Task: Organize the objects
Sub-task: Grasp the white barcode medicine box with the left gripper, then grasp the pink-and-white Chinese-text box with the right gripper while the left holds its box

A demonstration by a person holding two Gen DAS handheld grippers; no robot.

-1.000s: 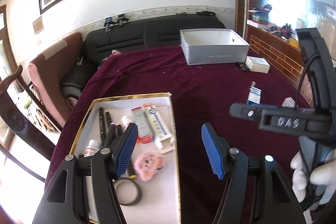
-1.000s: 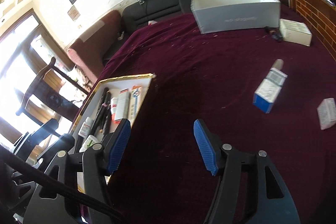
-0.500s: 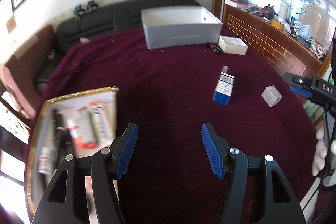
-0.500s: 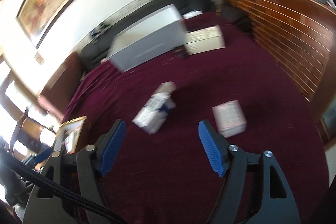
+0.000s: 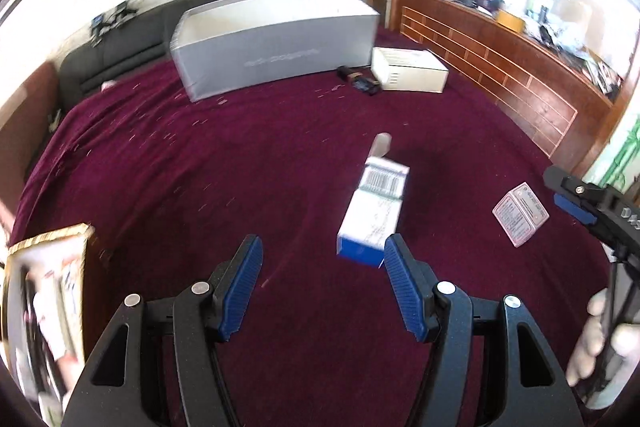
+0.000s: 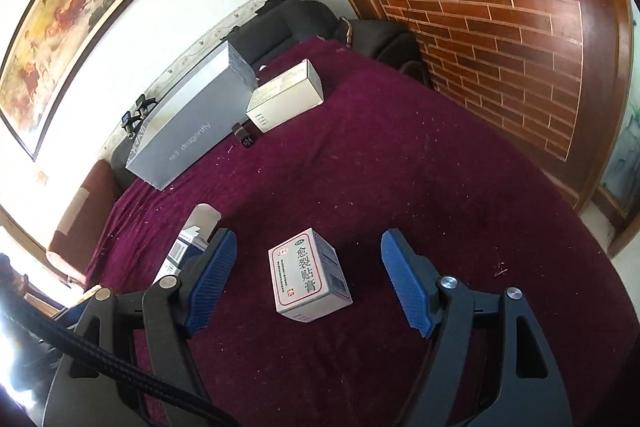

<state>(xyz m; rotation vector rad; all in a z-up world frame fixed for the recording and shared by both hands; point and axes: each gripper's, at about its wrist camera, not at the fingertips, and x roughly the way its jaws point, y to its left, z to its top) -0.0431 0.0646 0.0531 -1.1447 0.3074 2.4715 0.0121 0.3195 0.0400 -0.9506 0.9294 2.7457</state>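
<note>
My left gripper [image 5: 322, 289] is open and empty above the maroon tablecloth [image 5: 240, 167]. A blue-and-white carton [image 5: 374, 211] with its flap open lies just ahead of the right finger. My right gripper [image 6: 306, 285] is open, its jaws on either side of a small white box with red Chinese print [image 6: 308, 277] that lies on the cloth. That box also shows in the left wrist view [image 5: 520, 213], beside the right gripper [image 5: 576, 203]. The blue-and-white carton [image 6: 188, 247] is partly hidden behind my right gripper's left finger.
A gold-rimmed tray [image 5: 52, 303] with several small items sits at the left edge. A large grey box [image 5: 276, 43], a white carton [image 5: 408, 71] and a small dark object [image 5: 358, 83] stand at the far side. A brick-pattern wooden counter [image 6: 500, 39] borders the table on the right.
Both grippers have swung right, away from the tray. The left one now faces the blue-and-white carton. The right one has closed in over the small white box. Both stayed open.
</note>
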